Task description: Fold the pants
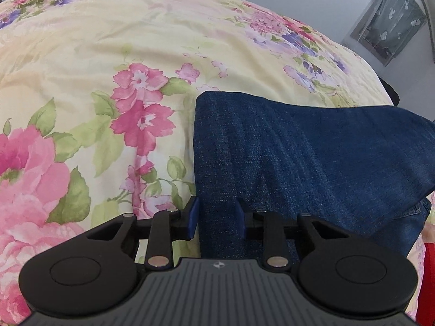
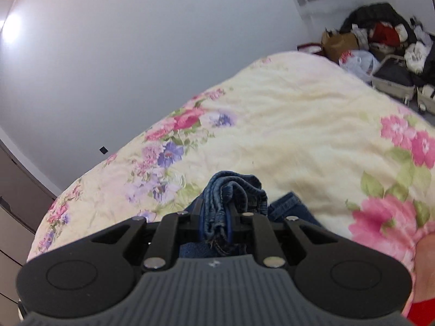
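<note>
The pants [image 1: 312,149] are dark blue denim with faint paler streaks; bunched in the right view they show lighter blue folds. The bedspread [image 1: 95,54] is pale cream-yellow, printed with pink blooms and green leaves at 8 o'clock and purple and pink clusters toward 1 o'clock. The left gripper [image 1: 217,218] is black with blue pads [image 1: 193,217] and a grey ribbed body. The wall [image 2: 136,54] is plain grey-white. A red sleeve [image 2: 421,312] shows at 4 o'clock.

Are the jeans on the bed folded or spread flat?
Folded: the jeans show a straight doubled edge, and the right gripper pinches several stacked denim layers.
</note>
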`<state>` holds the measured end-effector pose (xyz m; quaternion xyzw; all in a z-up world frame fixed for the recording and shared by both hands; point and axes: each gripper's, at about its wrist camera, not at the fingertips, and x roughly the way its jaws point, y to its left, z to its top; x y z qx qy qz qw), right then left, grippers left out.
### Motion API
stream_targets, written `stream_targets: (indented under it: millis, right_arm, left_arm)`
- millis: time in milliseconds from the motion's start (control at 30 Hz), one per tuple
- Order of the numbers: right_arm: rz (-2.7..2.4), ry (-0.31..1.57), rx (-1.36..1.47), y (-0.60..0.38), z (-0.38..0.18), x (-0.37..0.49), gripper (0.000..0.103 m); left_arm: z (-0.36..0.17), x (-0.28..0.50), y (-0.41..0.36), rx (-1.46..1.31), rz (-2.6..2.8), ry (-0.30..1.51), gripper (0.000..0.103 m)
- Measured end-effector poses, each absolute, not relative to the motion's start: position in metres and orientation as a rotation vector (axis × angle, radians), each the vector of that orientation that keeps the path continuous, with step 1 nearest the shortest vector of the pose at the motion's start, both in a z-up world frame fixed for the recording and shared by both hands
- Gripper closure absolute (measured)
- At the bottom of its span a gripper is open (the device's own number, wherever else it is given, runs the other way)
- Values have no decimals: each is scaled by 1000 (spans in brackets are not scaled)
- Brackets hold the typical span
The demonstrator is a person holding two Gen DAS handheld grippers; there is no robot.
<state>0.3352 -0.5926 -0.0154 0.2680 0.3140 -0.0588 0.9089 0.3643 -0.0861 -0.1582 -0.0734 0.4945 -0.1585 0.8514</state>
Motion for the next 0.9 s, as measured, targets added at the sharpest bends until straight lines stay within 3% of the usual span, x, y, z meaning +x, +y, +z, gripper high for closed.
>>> stream_targets:
  millis: [167,267,433,500,667,800,900]
  right_arm:
    - [-301,935,554,-615,-117,336,93]
    - [-327,897,633,-623,-144,328,91]
    - [-386,910,447,-616,-121,333,74]
    - [-397,897,404,-615,-109,333,73]
    - [-305,811,375,-597,-89,351,73]
    - [-279,771,319,-576,-91,386,83]
    - [-271,755,312,-572,-100,408,85]
  left_arm:
    - [-165,364,-96,-91,-323,1068,71]
    - [-161,363,-97,-62,-329,1076,71]
    - [-148,362,-92,-32,-346,1025,72]
    - [-138,368,-88,-47,-337,990,72]
    - [-119,395,-83,-137,-295,928,72]
    - [-122,420,-93,-166,-304,905,72]
    - [-135,436,-104,-154,-314,905,72]
